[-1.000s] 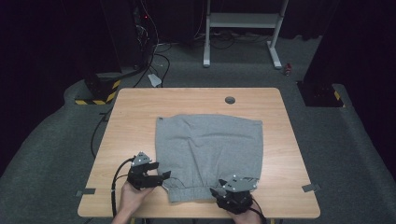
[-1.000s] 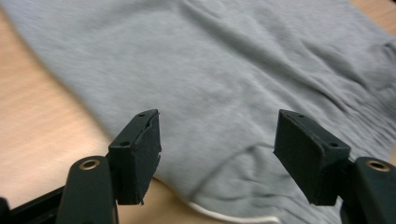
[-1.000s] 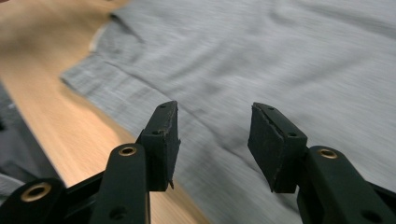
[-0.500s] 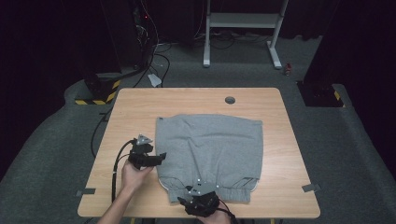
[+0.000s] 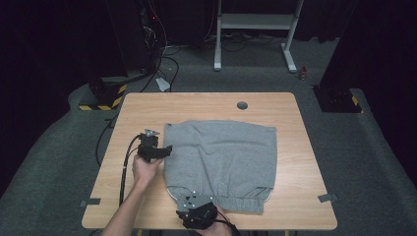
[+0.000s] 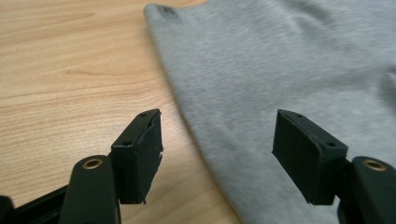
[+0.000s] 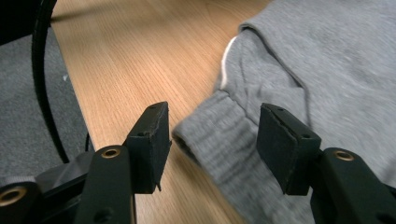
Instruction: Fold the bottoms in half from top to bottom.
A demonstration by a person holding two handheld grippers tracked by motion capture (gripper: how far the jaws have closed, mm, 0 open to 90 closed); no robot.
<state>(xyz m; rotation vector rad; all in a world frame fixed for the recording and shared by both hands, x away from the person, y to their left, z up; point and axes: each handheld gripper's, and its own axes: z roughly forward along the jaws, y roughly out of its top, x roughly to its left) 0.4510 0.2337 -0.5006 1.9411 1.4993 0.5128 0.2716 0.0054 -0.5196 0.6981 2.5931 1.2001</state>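
the grey shorts [image 5: 221, 162] lie flat on the wooden desk [image 5: 206, 104]. the left tool [image 5: 166, 150] sits spread at their left edge, pinching nothing. the right tool [image 7: 212, 140] has just been opening; the waistband corner [image 7: 212, 142] lies between its jaws, unpressed.

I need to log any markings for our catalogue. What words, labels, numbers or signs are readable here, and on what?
No text can be read anywhere.
Small dark patch at a corner of the grey shorts: too blurred to read.
Yellow and black hazard stripes on the floor box: a pattern, no words.
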